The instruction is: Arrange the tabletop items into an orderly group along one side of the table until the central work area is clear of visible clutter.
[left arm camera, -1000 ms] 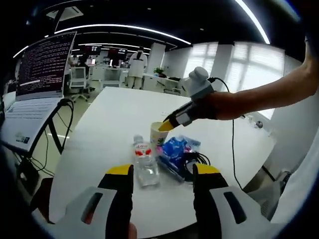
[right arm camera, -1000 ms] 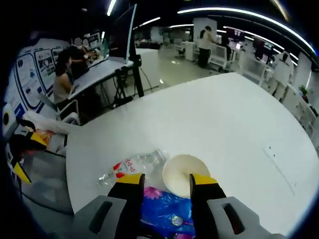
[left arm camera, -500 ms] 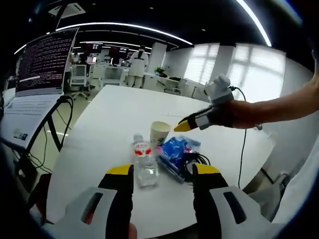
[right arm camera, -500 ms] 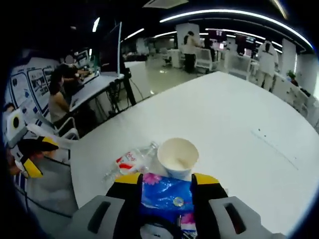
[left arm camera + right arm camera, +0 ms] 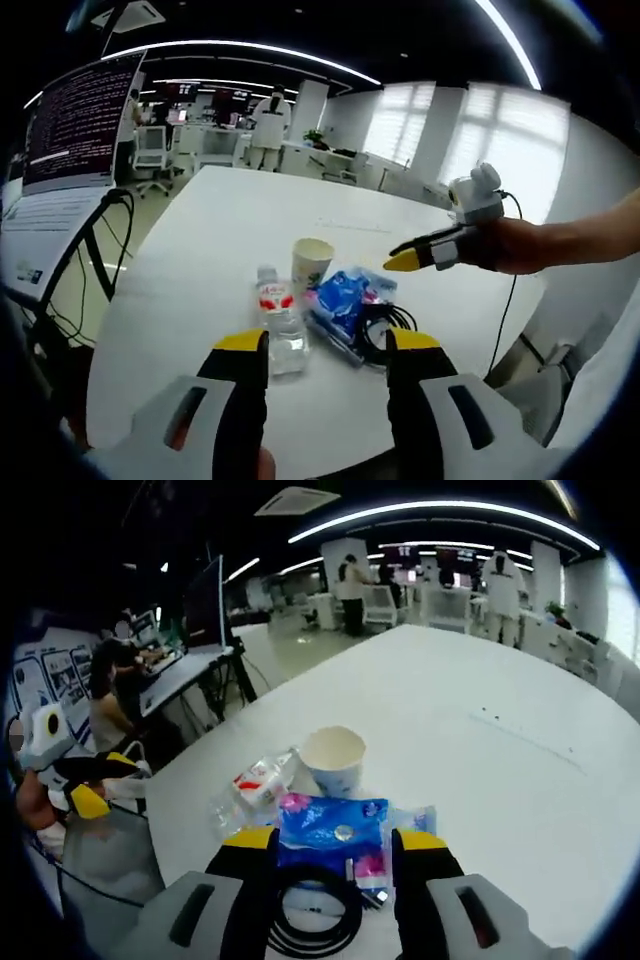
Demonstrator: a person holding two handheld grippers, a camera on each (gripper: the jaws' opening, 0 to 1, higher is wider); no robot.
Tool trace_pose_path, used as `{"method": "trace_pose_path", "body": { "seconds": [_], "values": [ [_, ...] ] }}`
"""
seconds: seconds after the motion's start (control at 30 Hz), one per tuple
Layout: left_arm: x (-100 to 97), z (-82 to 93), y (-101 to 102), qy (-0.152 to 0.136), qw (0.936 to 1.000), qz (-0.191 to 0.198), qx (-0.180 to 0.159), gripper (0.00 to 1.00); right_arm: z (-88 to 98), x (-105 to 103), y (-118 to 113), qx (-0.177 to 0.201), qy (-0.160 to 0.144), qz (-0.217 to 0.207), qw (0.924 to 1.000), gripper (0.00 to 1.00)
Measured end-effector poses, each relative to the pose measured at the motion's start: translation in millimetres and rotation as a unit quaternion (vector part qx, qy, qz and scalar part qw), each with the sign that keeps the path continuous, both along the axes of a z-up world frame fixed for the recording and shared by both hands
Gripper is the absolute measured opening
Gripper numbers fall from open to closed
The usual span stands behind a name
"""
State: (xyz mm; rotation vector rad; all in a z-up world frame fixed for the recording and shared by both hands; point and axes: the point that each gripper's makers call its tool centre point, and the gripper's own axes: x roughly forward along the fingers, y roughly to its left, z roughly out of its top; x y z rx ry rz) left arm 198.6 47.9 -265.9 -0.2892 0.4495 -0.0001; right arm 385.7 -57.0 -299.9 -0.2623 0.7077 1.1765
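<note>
Both grippers are hanging wide open, empty. Cup (image 5: 333, 759), bottle (image 5: 256, 785), blue pack (image 5: 330, 832) & cable (image 5: 310, 913) are sitting bunched at the table (image 5: 480, 780) edge, 12 o'clock of right gripper (image 5: 331, 855). Left gripper (image 5: 327, 358): likely best nudging stragglers gently, not toppling the cup.
</note>
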Motion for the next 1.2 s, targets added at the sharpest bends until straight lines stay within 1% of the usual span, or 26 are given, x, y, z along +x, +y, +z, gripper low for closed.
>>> {"method": "trace_pose_path", "body": {
  "seconds": [0.1, 0.17, 0.23, 0.3, 0.4, 0.5, 0.53, 0.6, 0.7, 0.77, 0.87, 0.93, 1.03, 1.07, 1.1, 1.2],
  "values": [
    [2.1, -1.5, -2.6, 0.002, 1.0, -0.002, -0.002, 0.46, 2.9, -6.7, -10.3, 0.003, -0.003, -0.004, 1.0, 0.5],
    [3.6, -2.8, -2.8, 0.003, 1.0, -0.001, -0.005, 0.46, 4.8, -2.3, -16.3, 0.008, -0.003, -0.009, 0.9999, 0.51],
    [4.3, -3.9, -1.9, 0.004, 1.0, 0.0, -0.005, 0.46, 6.6, -8.2, -21.7, 0.011, -0.004, -0.013, 0.9998, 0.53],
    [5.8, -4.5, -0.6, 0.005, 1.0, 0.002, -0.006, 0.46, 8.2, -5.9, -31.3, 0.015, -0.004, -0.021, 0.9996, 0.55],
    [8.2, -5.7, -0.5, 0.007, 0.9999, 0.003, -0.008, 0.46, 9.9, -8.3, -42.8, 0.019, -0.006, -0.031, 0.9993, 0.59],
    [12.3, -9.0, 1.4, 0.009, 0.9999, 0.005, -0.012, 0.46, 10.0, -9.0, -57.5, 0.018, -0.014, -0.037, 0.9991, 0.63],
    [12.5, -9.8, 0.9, 0.01, 0.9999, 0.006, -0.013, 0.46, 10.5, -10.5, -58.4, 0.018, -0.014, -0.038, 0.999, 0.64],
    [14.2, -13.3, 2.3, 0.012, 0.9998, 0.006, -0.015, 0.46, 13.7, -12.1, -66.5, 0.026, -0.014, -0.045, 0.9986, 0.66],
    [16.9, -14.7, 2.4, 0.015, 0.9997, 0.006, -0.016, 0.46, 14.5, -12.0, -77.1, 0.024, -0.018, -0.047, 0.9984, 0.67],
    [19.2, -16.3, 3.3, 0.016, 0.9997, 0.007, -0.019, 0.46, 14.6, -17.3, -82.7, 0.021, -0.022, -0.046, 0.9985, 0.67],
    [24.2, -17.8, 2.4, 0.019, 0.9996, 0.007, -0.021, 0.46, 16.4, -20.2, -95.8, 0.024, -0.019, -0.055, 0.998, 0.71],
    [26.1, -18.7, 0.0, 0.021, 0.9995, 0.006, -0.022, 0.45, 16.7, -24.0, -101.1, 0.025, -0.02, -0.059, 0.9977, 0.72],
    [30.4, -20.9, 1.5, 0.025, 0.9994, 0.007, -0.024, 0.45, 15.8, -29.1, -106.9, 0.027, -0.016, -0.064, 0.9974, 0.73],
    [32.3, -22.3, 2.4, 0.026, 0.9993, 0.008, -0.026, 0.45, 14.2, -30.7, -112.4, 0.026, -0.015, -0.068, 0.9972, 0.73],
    [34.1, -26.0, 4.8, 0.029, 0.9991, 0.012, -0.03, 0.45, 13.3, -31.5, -115.1, 0.025, -0.014, -0.071, 0.9971, 0.73],
    [36.9, -29.8, 6.8, 0.031, 0.9988, 0.016, -0.035, 0.45, 10.0, -34.6, -123.0, 0.024, -0.007, -0.076, 0.9968, 0.74]
  ]
}}
